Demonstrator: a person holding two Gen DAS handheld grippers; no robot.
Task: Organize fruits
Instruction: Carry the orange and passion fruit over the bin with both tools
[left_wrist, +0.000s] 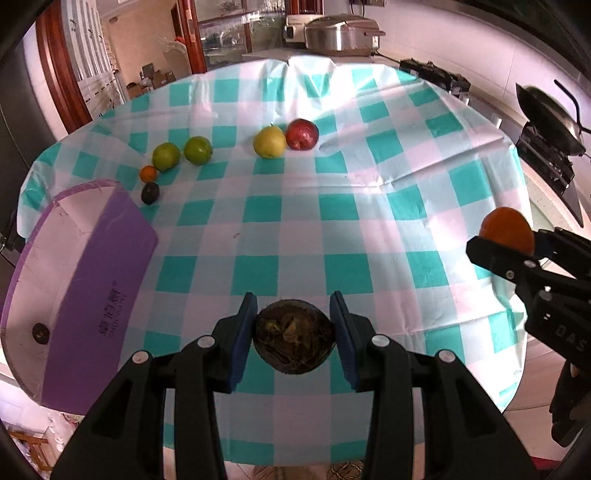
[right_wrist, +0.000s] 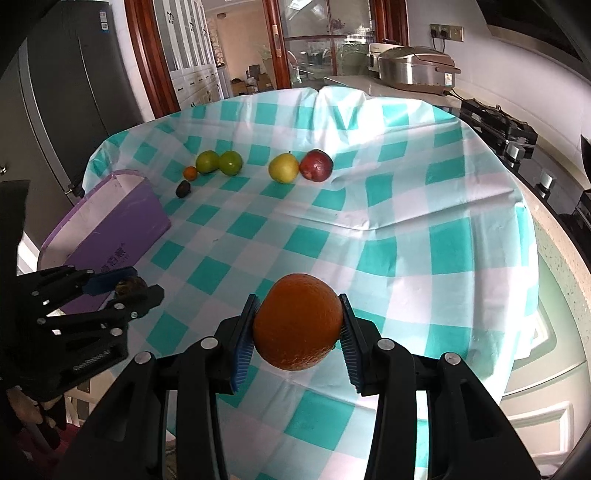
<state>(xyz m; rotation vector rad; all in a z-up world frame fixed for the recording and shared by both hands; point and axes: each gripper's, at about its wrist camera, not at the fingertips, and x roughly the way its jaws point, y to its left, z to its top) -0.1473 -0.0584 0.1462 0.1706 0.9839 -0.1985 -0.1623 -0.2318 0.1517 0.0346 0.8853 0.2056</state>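
Fruits are up in both tongs: the left tongs squeeze a dark brown fruit, the right tongs squeeze an orange, above the checked surface, where apples wait in a row.

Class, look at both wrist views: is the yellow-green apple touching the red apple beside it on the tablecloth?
Touching. In the left wrist view, the yellow-green apple and the red apple meet with no cloth showing between them; the right wrist view agrees.

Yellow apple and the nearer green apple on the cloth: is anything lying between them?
Nothing: only bare checked tablecloth separates the yellow apple and green apple, shown in both wrist views.
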